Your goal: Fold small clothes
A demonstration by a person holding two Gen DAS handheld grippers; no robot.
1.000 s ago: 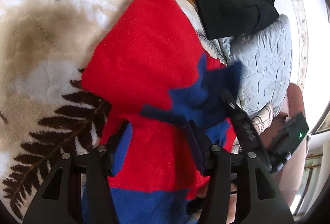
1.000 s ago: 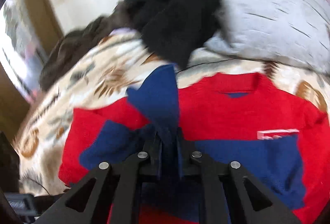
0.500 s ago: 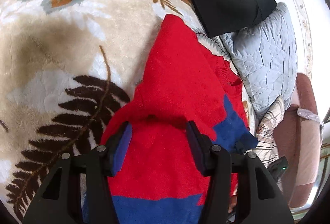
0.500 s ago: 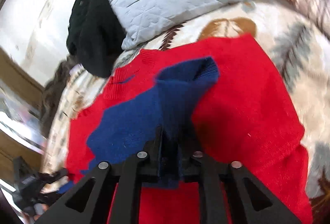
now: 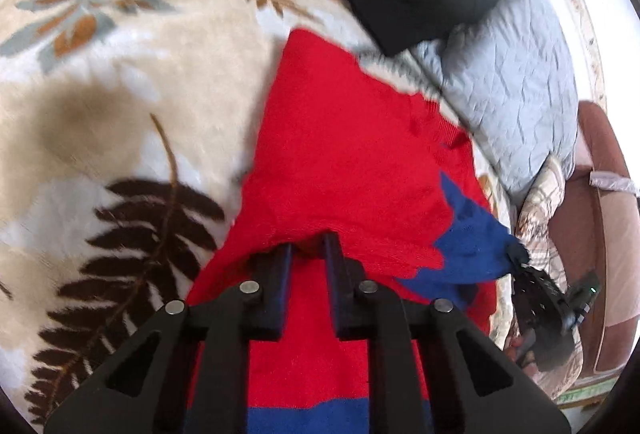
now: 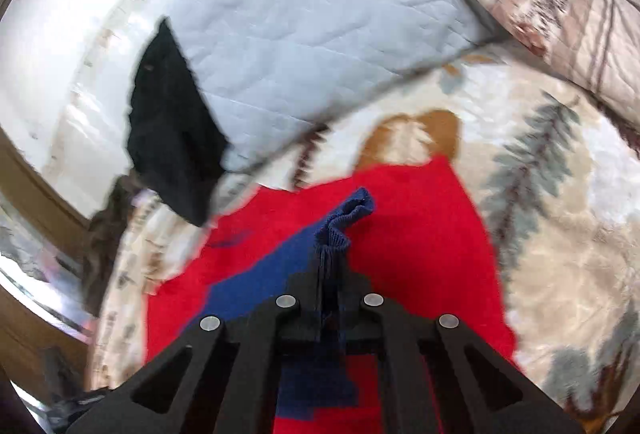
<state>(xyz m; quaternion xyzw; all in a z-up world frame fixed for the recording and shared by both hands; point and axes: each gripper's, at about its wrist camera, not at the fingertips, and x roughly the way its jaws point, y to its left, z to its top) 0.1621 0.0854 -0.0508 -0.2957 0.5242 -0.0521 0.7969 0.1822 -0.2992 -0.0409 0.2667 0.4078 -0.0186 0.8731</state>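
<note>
The left gripper point(image 5: 306, 248), its jaws just closed from wide to narrow, pinches a raised fold of the red sweater point(image 5: 352, 162) spread on the leaf-print blanket point(image 5: 120, 114). The right gripper point(image 6: 330, 274), clamped tight, holds the blue sleeve point(image 6: 344, 222), carried across toward the sweater's far side. Beyond lies a grey pillow point(image 6: 320, 34).

A small red knitted sweater point(image 5: 344, 154) with navy blue patches lies spread on the leaf-patterned plush blanket, its ribbed neckline toward the pale quilted pillow. One navy sleeve point(image 6: 344, 222), ending in a ribbed cuff, is lifted and drawn across the red body, its cuff bunched and standing up. Near the lower part a fold of red fabric is raised into a ridge, and a blue band runs along the hem.
</note>
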